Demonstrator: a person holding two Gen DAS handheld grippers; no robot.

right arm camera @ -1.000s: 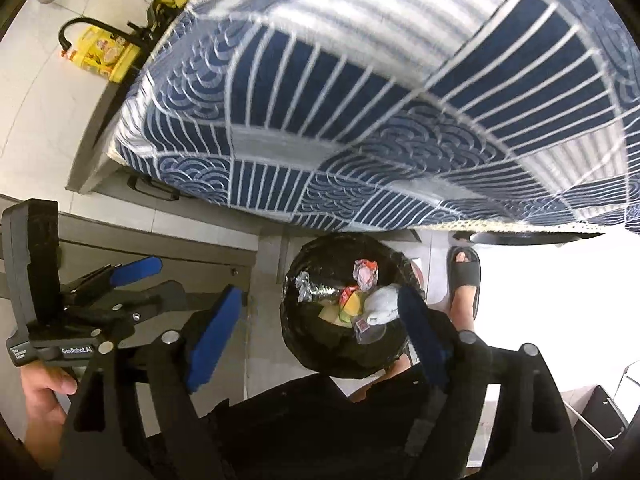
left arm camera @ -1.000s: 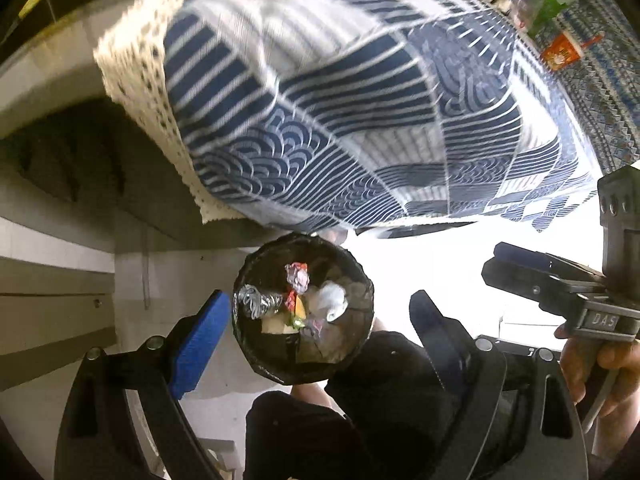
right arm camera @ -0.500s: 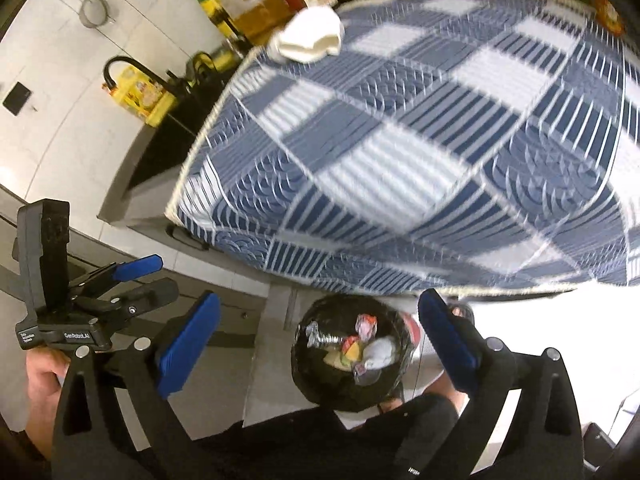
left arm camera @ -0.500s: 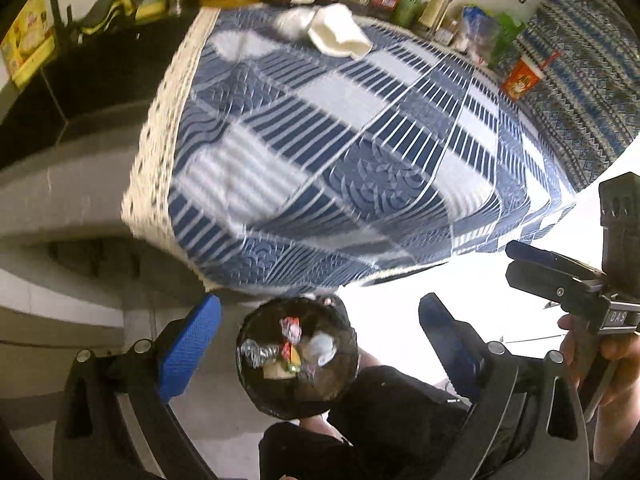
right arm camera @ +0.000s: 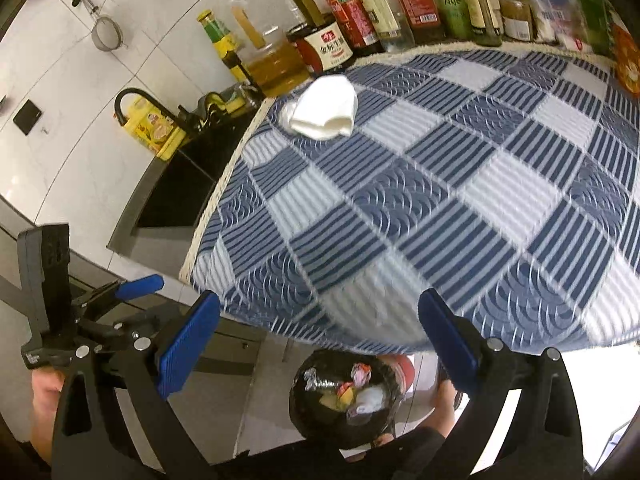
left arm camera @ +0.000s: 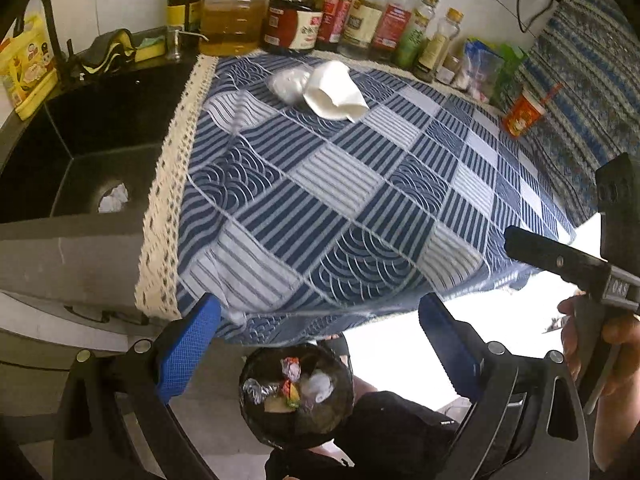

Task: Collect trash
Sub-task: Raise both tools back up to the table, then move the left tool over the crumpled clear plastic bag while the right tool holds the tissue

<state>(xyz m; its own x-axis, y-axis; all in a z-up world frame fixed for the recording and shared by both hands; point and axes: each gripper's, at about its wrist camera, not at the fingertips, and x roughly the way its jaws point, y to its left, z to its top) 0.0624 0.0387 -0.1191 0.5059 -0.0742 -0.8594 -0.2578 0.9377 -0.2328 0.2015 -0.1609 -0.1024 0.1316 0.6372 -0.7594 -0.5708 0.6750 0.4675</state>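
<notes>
A white crumpled paper cup (left arm camera: 334, 90) lies on its side next to a white crumpled wad (left arm camera: 288, 84) at the far left of the blue checked tablecloth (left arm camera: 360, 200); the cup also shows in the right wrist view (right arm camera: 324, 114). A black-lined trash bin (left arm camera: 296, 394) with wrappers and tissue stands on the floor below the counter edge, also seen in the right wrist view (right arm camera: 346, 398). My left gripper (left arm camera: 320, 348) is open and empty above the bin. My right gripper (right arm camera: 320, 336) is open and empty, also above the bin.
Bottles of oil and sauce (left arm camera: 296, 20) line the back wall. A black sink (left arm camera: 92, 152) with a white scrap in its drain lies left of the cloth. A red cup (left arm camera: 522, 114) stands at the far right. The counter edge overhangs the bin.
Both grippers have risen and tilted up from the bin, so the counter top, the white cup and the bottles have come into view. Both stay open and empty.
</notes>
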